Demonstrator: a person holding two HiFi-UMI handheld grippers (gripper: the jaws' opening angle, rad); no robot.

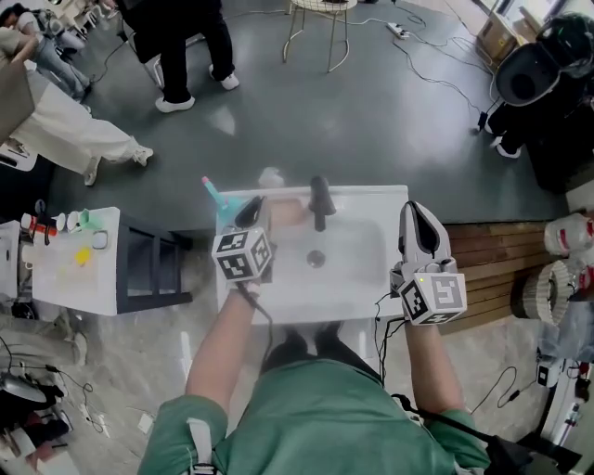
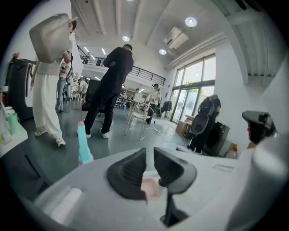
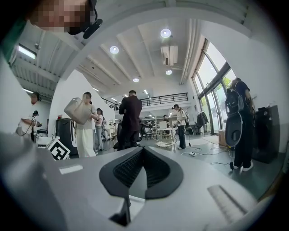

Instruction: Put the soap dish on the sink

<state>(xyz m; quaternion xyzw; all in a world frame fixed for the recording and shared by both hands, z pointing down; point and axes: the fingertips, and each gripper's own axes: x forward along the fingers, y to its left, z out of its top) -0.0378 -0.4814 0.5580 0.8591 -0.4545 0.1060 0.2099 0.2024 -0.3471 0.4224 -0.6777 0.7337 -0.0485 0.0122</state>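
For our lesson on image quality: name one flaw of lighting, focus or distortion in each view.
Head view: the white sink is washed out and its edges are hazy. Left gripper view: fisheye bends the room, the windows glare and the near sink surface is blurred. Right gripper view: dark corners, bright ceiling lights.

Sink (image 1: 362,278) white; soap dish (image 2: 151,187) pink; faucet (image 1: 320,206) black; stick (image 2: 83,144) teal, pink-tipped.

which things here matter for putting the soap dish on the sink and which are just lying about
For the job:
pink soap dish
white sink
left claw

Just lying about:
teal-and-pink item at the sink's back left corner
wire chair
floor cables
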